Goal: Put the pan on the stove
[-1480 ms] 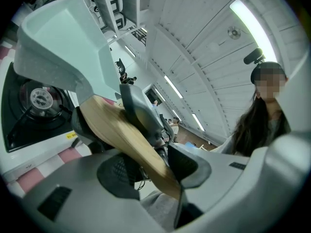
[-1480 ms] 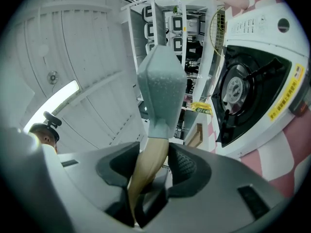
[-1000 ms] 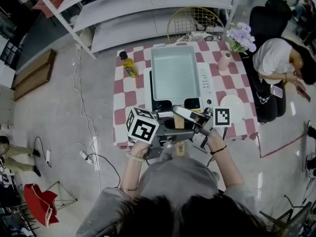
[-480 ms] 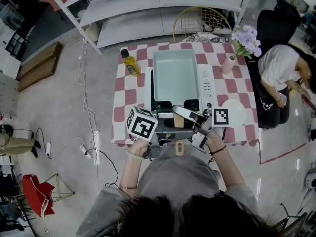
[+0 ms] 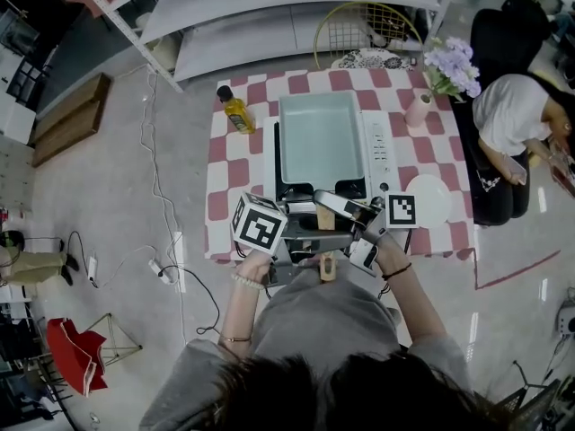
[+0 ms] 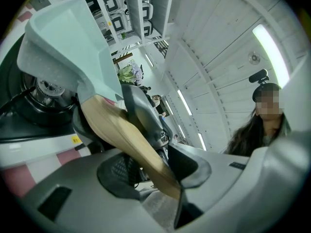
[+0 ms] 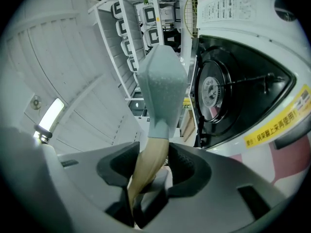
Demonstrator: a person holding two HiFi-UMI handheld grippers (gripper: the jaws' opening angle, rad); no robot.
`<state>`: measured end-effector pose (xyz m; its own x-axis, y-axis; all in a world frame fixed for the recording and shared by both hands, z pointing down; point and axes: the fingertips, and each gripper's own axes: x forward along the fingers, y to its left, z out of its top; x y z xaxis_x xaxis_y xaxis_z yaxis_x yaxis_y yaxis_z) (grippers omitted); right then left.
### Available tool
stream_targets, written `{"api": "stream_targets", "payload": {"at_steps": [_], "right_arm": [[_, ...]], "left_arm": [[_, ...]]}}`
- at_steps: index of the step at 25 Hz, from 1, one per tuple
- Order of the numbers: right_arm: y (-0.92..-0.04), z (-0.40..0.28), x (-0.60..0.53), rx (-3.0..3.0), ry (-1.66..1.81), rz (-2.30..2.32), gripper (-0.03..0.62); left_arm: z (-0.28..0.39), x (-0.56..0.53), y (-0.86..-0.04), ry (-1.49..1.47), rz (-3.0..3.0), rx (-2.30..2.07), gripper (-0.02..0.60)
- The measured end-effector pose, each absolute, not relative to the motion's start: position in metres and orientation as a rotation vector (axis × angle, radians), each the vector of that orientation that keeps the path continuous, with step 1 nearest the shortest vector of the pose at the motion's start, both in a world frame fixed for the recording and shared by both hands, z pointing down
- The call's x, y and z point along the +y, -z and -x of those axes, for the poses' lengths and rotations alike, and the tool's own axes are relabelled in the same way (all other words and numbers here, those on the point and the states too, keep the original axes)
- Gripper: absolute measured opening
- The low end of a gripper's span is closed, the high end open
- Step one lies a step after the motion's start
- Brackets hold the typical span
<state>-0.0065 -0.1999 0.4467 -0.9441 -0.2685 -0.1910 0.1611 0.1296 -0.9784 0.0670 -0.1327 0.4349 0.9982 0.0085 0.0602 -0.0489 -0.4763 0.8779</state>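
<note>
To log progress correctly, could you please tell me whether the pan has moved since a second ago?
No. The pan keeps the same place beside the stove's control panel, neither nearer to it nor farther along it.

We see a table (image 5: 225,164) under a red-and-white checked cloth. A yellow bottle (image 5: 237,115) with a dark cap stands at its far left corner. At the far right corner is a pink vase (image 5: 418,110) of purple flowers (image 5: 452,64). A white plate (image 5: 429,199) lies near the right edge. Behind the table we see white shelves (image 5: 269,34) and a wire basket (image 5: 359,30). A person (image 5: 508,115) in a white top sits to the right. A red bag (image 5: 67,357) lies on the floor at left.
</note>
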Motion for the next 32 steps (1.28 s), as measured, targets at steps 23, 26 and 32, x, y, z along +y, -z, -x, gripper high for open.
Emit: {"api": "stream_targets", "payload": {"at_steps": [23, 26, 32], "right_arm": [[-0.473, 0.011, -0.213, 1.991, 1.973, 0.167, 0.195], [-0.474, 0.012, -0.212, 1.988, 1.975, 0.163, 0.195], [-0.478, 0.012, -0.211, 1.987, 1.985, 0.165, 0.194]], "left_arm": [[-0.063, -0.144, -0.450, -0.054, -1.971, 0.024, 0.179], [-0.063, -0.144, -0.451, -0.053, -1.964, 0.024, 0.179], [-0.062, -0.143, -0.452, -0.052, -1.957, 0.022, 0.179]]}}
